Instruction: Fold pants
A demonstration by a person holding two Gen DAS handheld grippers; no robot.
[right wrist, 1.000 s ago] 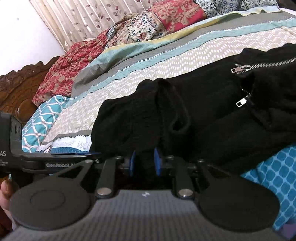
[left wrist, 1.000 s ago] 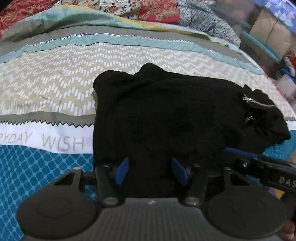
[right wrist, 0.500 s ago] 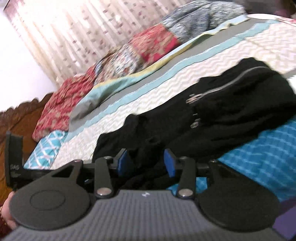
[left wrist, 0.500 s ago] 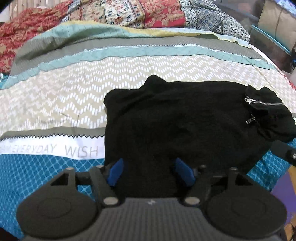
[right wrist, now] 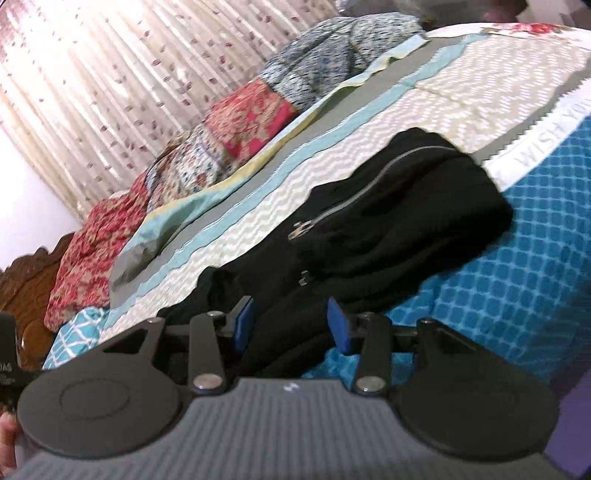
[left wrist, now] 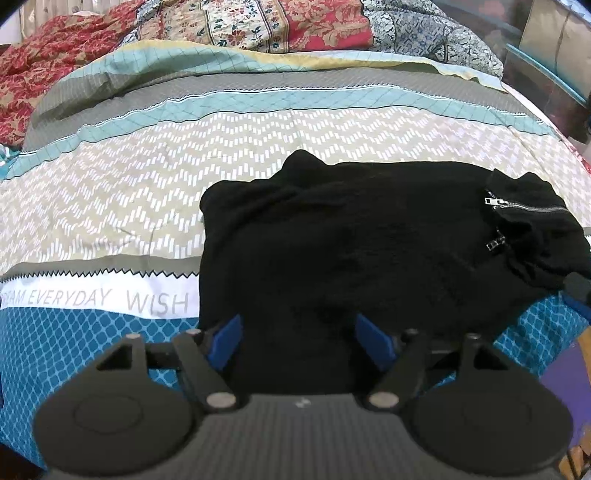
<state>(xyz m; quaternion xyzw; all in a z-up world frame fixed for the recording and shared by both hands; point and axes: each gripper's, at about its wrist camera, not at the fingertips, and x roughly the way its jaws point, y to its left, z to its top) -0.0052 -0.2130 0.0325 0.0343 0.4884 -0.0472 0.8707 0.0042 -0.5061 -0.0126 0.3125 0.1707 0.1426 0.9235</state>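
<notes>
Both wrist views share pants [left wrist: 351,251], perhaps obliquely.

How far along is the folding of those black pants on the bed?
Nearly done, it seems: the black pants lie as a compact bundle on the bedspread. Nothing is held; the left gripper and right gripper jaws have just opened. Perhaps only tidying remains.

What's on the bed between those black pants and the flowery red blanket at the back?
Nothing but bare striped bedspread: the stretch from the black pants to the flowery red blanket holds no objects, seen in the left wrist view.

Bedspread [left wrist: 110,192] left of pants [left wrist: 351,251] lies bare.
</notes>
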